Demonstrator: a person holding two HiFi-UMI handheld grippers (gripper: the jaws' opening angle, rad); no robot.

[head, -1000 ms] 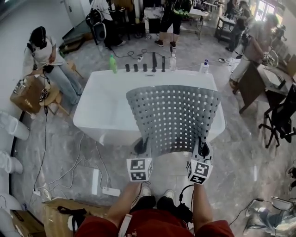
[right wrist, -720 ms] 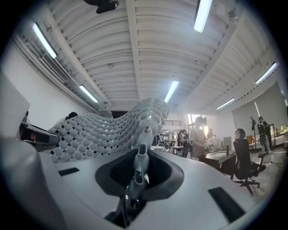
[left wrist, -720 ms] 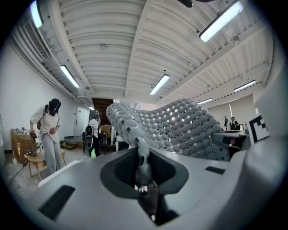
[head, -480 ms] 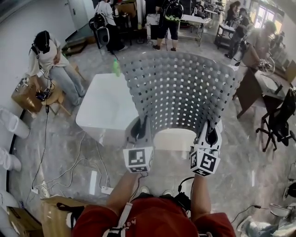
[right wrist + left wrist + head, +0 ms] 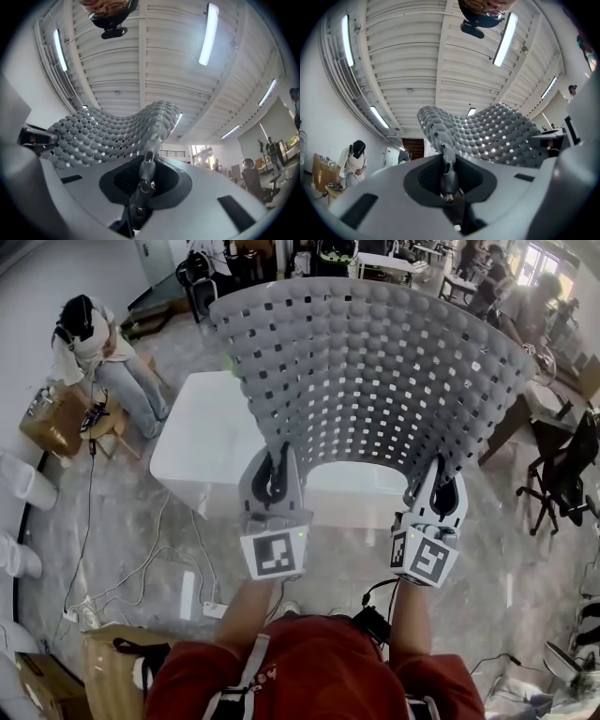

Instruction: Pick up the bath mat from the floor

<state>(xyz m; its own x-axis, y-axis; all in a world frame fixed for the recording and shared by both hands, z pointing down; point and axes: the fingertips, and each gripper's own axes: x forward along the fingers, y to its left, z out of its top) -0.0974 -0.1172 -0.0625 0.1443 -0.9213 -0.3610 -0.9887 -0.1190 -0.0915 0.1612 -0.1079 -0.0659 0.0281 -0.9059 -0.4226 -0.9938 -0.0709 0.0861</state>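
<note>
Well up off the floor (image 5: 141,512) — grey perforated bath mat (image 5: 375,362), fanned wide from 10 to 2 o'clock in the head view, above a white tub (image 5: 202,446). Gripped along its lower edge at both corners: left tongs (image 5: 274,486) at 7 o'clock, right tongs (image 5: 436,486) at 5 o'clock, each pinching the mat's rim. Seen from both gripper views — mat curving up toward the ceiling (image 5: 417,56). Person in white (image 5: 89,343) at 10 o'clock, well apart.
</note>
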